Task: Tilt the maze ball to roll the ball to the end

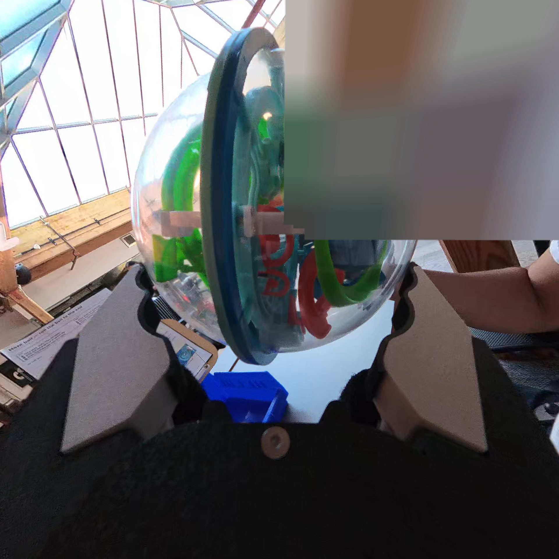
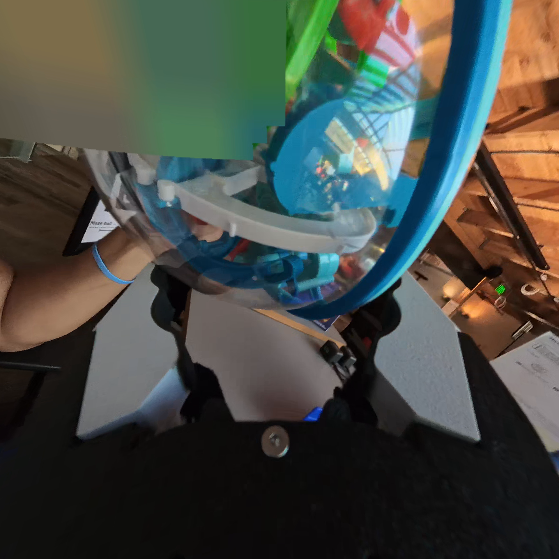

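Black gripper bodies fill the bottom of both wrist views, each with two grey fingers spread wide around the maze ball (image 1: pixel 242 211).

Left gripper (image 1: pixel 276 281) has its fingers (image 1: pixel 121 326) far apart with the clear sphere seated between them. The black pads press on the shell at its lower left and lower right, so the ball is gripped. It is lifted above a white table (image 1: pixel 317 372), with its blue rim (image 1: pixel 223 211) running nearly upright through the middle. Green, red and teal tracks show inside; the small ball within cannot be made out. Below it sits a blue block (image 1: pixel 251 396), and a paper sheet (image 1: pixel 51 341) lies to the left. A forearm (image 1: pixel 484 299) reaches in from the right.

Right gripper (image 2: pixel 275 290) also holds the sphere (image 2: pixel 242 242) from below. Its left pad (image 2: pixel 165 284) touches the clear shell and the right one meets the blue rim (image 2: pixel 453 181), which slants up to the right. A grey track (image 2: pixel 272 227) curves inside. A wrist with a blue band (image 2: pixel 106 269) shows at left.
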Action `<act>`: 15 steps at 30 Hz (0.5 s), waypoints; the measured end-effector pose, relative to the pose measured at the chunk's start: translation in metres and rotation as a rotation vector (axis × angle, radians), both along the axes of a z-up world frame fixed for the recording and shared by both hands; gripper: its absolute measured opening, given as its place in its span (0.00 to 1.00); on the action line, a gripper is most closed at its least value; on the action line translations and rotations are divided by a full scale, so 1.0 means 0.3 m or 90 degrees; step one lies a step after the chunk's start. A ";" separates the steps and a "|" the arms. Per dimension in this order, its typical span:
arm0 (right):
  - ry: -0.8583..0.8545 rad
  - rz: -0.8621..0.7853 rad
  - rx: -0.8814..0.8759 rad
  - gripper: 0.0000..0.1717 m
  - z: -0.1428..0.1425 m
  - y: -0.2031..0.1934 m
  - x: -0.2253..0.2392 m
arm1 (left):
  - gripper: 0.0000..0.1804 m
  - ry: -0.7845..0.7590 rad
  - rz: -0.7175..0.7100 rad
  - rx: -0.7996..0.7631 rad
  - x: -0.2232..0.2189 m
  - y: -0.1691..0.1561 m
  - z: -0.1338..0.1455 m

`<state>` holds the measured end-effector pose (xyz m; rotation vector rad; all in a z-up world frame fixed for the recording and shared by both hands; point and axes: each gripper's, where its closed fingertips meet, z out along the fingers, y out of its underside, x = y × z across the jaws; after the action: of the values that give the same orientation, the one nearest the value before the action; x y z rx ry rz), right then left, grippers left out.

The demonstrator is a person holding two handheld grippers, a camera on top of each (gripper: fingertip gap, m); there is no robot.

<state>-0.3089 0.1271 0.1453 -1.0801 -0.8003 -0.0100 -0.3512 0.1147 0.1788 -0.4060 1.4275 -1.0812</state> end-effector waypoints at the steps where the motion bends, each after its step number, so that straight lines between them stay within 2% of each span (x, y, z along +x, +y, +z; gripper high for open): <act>1: 0.011 -0.001 -0.015 0.81 -0.003 0.006 0.004 | 0.86 0.007 -0.001 -0.003 0.003 0.000 0.005; 2: 0.016 0.000 -0.001 0.81 0.007 -0.002 0.003 | 0.86 0.005 -0.006 0.013 -0.002 -0.012 0.013; 5: -0.042 -0.008 0.166 0.81 0.097 -0.094 -0.033 | 0.86 -0.022 -0.020 0.125 -0.043 -0.091 0.065; 8: -0.073 -0.034 0.235 0.81 0.231 -0.183 -0.052 | 0.86 -0.030 -0.025 0.191 -0.061 -0.172 0.196; 12: -0.114 -0.021 0.347 0.80 0.449 -0.327 -0.094 | 0.86 -0.099 -0.059 0.282 -0.113 -0.332 0.392; 15: -0.136 -0.021 0.389 0.81 0.556 -0.419 -0.128 | 0.86 -0.128 -0.063 0.327 -0.150 -0.428 0.484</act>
<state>-0.3474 0.0013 0.3122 -0.5151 -0.8923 -0.3814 -0.3963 -0.0139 0.3241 0.1386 1.4908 -0.7676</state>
